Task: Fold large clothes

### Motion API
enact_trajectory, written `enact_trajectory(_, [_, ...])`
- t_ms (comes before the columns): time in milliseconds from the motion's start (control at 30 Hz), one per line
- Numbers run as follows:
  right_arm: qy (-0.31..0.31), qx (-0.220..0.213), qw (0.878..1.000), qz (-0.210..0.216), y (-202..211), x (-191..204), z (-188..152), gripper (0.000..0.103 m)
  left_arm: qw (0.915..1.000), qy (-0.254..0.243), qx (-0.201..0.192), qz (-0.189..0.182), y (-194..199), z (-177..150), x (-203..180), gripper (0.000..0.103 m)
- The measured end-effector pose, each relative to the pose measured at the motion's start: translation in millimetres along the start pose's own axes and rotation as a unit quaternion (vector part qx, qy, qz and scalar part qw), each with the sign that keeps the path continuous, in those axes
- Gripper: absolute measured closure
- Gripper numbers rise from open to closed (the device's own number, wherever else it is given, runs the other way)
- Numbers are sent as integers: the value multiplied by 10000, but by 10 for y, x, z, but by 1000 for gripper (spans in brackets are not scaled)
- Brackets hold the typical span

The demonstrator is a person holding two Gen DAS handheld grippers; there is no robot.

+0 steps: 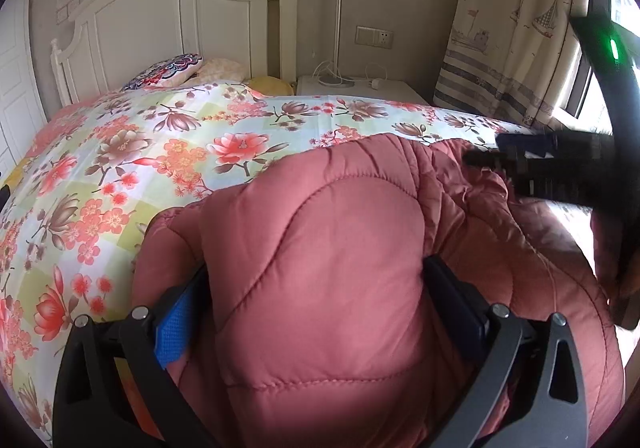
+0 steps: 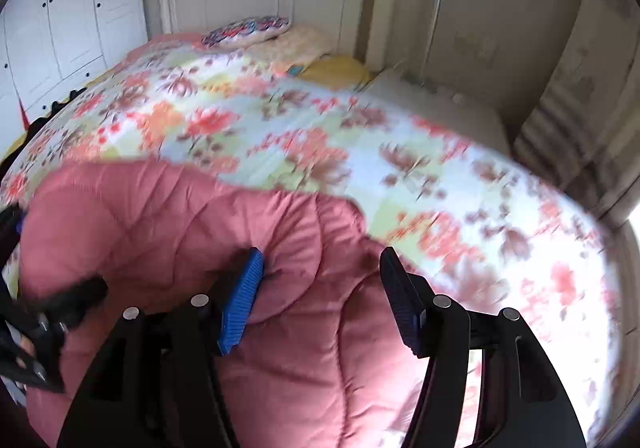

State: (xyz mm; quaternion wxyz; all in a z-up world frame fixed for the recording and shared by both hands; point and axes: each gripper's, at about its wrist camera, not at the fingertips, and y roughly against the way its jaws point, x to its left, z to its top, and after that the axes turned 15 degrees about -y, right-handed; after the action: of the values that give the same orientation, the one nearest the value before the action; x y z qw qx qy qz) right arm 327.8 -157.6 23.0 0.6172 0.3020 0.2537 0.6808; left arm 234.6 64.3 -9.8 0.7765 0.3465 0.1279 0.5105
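Left hand-held gripper (image 1: pixel 316 300) is clamped on a thick fold of the pink quilted coat (image 1: pixel 340 248), which sits bunched at six o'clock on the floral bedspread (image 1: pixel 160 152). Right hand-held gripper (image 2: pixel 320 288) hangs over the coat's edge, jaws apart, gripping nothing, white headboard (image 1: pixel 160 8) at twelve
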Motion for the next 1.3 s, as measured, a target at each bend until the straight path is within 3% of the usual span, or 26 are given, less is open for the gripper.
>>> enact_trajectory(67, [-27,-118,9999,51,-14,45,126,44,10000,-7,3,13,2,0,1,2])
enact_trajectory(133, [106,-4,9998,-158,-141,117,185,44,10000,-2,16,3,-1,-2,4,2])
enact_trajectory(200, [376,865,9949,-363,-581,210,56,44,10000,-1,62,17,-9,-3,5,2])
enact_trajectory(233, [376,1049,9932,-330,-683,213,4,44,10000,-2,93,21,-17,-5,3,2])
enact_trajectory(367, [165,904,9950,-380,-604,131,10,36,10000,17,64,-32,-7,-9,10,2])
enact_trajectory(567, [-183,220,9992,-274,-168,46,15,33,9999,106,30,-74,-3,-22,50,2])
enact_trajectory(600, [-269,112,9990,-351,-137,16,13,28,9999,100,38,-71,-3,-22,46,2])
enact_trajectory(667, [-361,382,9966,-636,-317,-41,-30,27,10000,63,65,-42,-5,-17,28,2])
enact_trajectory(733, [-622,849,9939,-338,-501,-143,-122,27,10000,25,78,-15,-7,-17,13,2])
enact_trajectory(800, [-761,807,9937,-165,-403,-209,-110,27,10000,51,64,-25,-4,-17,21,2])
enact_trajectory(900, [-585,387,9974,-135,1,-112,-151,27,9999,96,89,-71,-13,-19,41,2])
enact_trajectory(967, [-354,-71,9992,143,407,32,-302,26,9999,98,82,-61,-13,-19,45,2])
enact_trajectory(1033, [-130,-355,9987,334,710,155,-513,18,9999,98,76,-46,-12,-18,47,2])
enact_trajectory(1200, [624,-325,9974,131,808,427,-1130,16,9999,11,115,34,-11,-23,6,2])
enact_trajectory(1300, [244,-199,9992,252,908,339,-1073,16,9999,26,106,82,5,-27,6,2])
